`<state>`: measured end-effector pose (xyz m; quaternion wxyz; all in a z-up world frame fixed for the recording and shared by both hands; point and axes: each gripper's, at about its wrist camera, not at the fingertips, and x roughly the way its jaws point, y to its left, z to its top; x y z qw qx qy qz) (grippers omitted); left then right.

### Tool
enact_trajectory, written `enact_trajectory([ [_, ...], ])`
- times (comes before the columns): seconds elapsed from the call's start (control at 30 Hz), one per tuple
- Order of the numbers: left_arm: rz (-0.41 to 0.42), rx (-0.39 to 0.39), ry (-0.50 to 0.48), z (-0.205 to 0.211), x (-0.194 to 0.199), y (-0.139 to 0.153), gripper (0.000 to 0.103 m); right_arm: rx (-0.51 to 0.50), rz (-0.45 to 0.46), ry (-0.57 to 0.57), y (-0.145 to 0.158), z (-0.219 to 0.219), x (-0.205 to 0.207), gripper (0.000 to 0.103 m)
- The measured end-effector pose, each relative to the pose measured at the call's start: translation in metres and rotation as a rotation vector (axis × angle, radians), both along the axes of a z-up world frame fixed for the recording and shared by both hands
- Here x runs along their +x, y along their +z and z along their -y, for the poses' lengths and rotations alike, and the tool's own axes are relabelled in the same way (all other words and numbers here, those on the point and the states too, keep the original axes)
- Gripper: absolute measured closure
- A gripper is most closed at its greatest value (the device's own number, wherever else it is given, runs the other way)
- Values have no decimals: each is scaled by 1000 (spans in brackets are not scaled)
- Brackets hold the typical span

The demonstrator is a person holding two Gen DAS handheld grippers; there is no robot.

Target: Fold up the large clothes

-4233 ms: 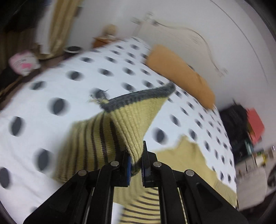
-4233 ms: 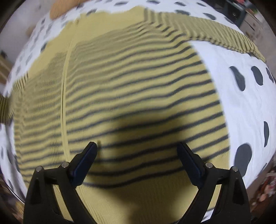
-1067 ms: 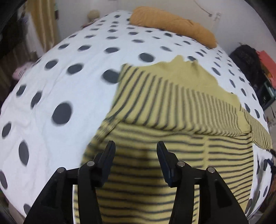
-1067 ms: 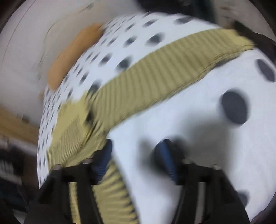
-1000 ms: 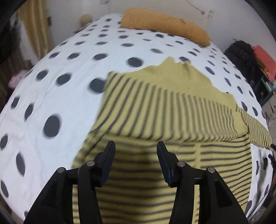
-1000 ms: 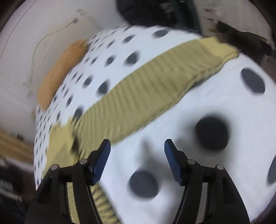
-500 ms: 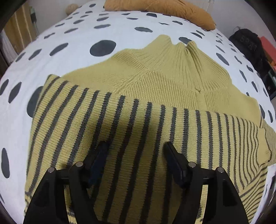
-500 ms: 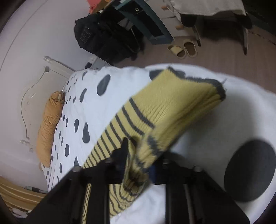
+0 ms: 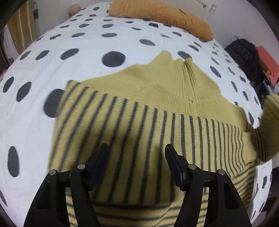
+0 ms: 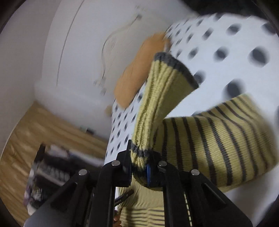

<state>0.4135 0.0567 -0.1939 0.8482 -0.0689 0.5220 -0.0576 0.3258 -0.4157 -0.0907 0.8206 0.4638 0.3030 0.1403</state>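
A yellow sweater with dark stripes lies on the white bed with dark dots, one sleeve folded across its chest. My left gripper is open and empty just above the folded sleeve. My right gripper is shut on the cuff of the other sleeve and holds it lifted above the bed. That raised sleeve also shows at the right edge of the left wrist view.
An orange pillow lies at the head of the bed, also in the right wrist view. A black bag and red items stand on the floor at the right. A wooden floor and shelves lie beyond the bed.
My right gripper closed on the sleeve cuff at the bed's edge and lifted it up and over the bed. My left gripper stayed open over the folded sleeve and drew back slightly.
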Motion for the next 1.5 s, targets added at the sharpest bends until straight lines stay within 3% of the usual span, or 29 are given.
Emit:
enact_trajectory([
  [0.17,9,-58,60,-62,-19,16,35,-3,-119,217,-57,-162,54,88],
  [0.27,-18,-74,73,-89,-25,11,35,-133,-292,339,-106,-243,73,83],
  [0.33,-27,-96,72,-98,-30,7,35,-225,-344,392,-115,-270,72,82],
  [0.4,-27,-162,71,-102,-33,3,35,-300,-281,403,-100,-274,66,69],
  [0.5,-21,-267,42,-88,-32,0,35,-297,-219,381,-73,-254,43,61],
  [0.63,-36,-286,-32,-38,-18,-10,34,-269,-206,270,-58,-202,14,54],
  [0.73,-79,-340,-9,-17,-5,-25,34,-274,-224,204,-56,-164,-1,53],
  [0.9,-78,-349,65,-2,17,-32,38,-343,-256,140,-45,-126,-19,53],
  [0.93,-91,-316,92,0,21,-34,57,-374,-274,115,-46,-119,-21,53],
  [0.97,-116,-250,128,1,26,-36,95,-391,-288,98,-49,-116,-21,53],
  [1.07,-119,-272,163,-10,23,-32,94,-424,-327,40,-53,-100,-23,53],
  [1.2,61,-165,230,-40,-4,12,94,-494,-343,7,-47,-96,-21,53],
  [1.27,20,-106,210,-53,0,6,94,-524,-365,0,-47,-94,-19,54],
  [1.33,-73,-127,233,-74,6,-24,93,-512,-397,5,-58,-90,-11,54],
  [1.43,-107,-247,232,-91,9,-43,91,-491,-486,14,-83,-81,-2,69],
  [1.5,-119,-312,236,-102,11,-38,90,-526,-536,6,-92,-73,2,103],
])
